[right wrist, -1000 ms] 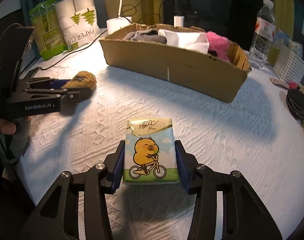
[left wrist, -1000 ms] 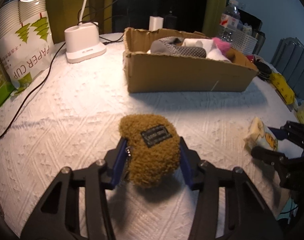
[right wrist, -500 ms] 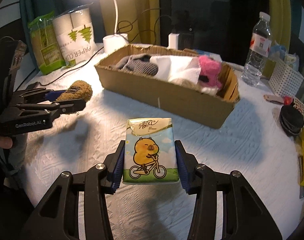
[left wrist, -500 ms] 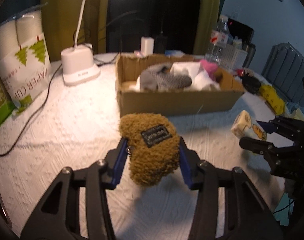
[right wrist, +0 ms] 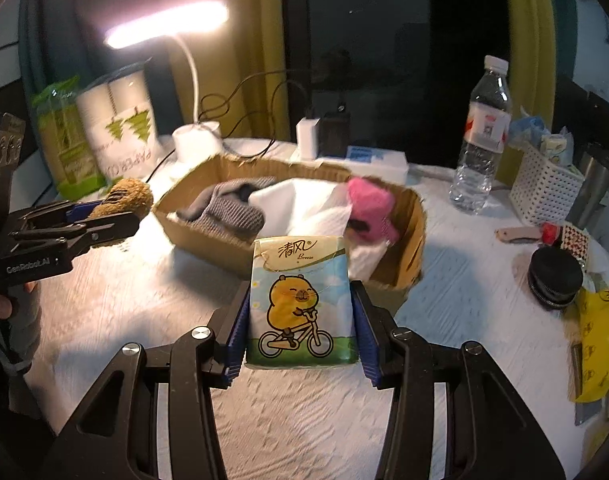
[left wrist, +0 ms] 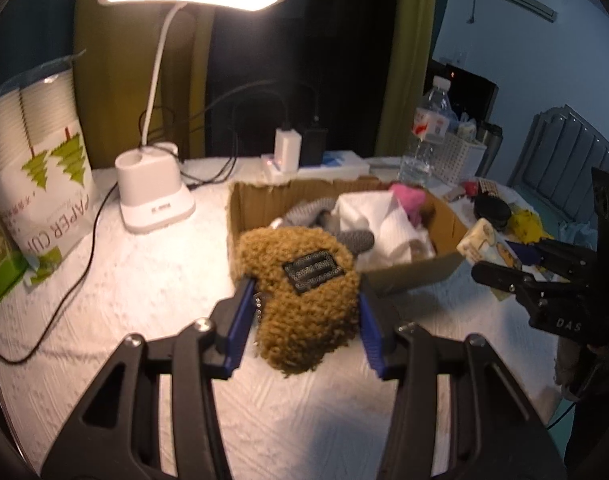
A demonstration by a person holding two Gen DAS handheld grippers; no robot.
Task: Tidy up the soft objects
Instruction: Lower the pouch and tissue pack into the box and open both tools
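Note:
My left gripper [left wrist: 304,316] is shut on a fuzzy brown plush [left wrist: 300,292] with a black label, held above the table in front of the cardboard box [left wrist: 408,276]. My right gripper [right wrist: 300,328] is shut on a tissue pack [right wrist: 300,300] printed with a capybara on a bicycle, also held up in front of the box [right wrist: 400,268]. The box holds a grey knit item [right wrist: 228,208], white cloth [right wrist: 304,204] and a pink plush [right wrist: 368,204]. The right gripper with the pack [left wrist: 480,240] shows at the right of the left wrist view; the left gripper with the plush [right wrist: 124,200] shows at the left of the right wrist view.
A lit desk lamp [left wrist: 152,200] and a paper cup bag [left wrist: 44,176] stand at the back left. A water bottle [right wrist: 484,136], a white basket [right wrist: 544,188], a black disc [right wrist: 554,276] and a yellow bag [right wrist: 596,352] are on the right. Cables [left wrist: 72,248] cross the white tablecloth.
Both grippers have risen with their loads and moved closer to the box; the box's inside now shows from above in both views.

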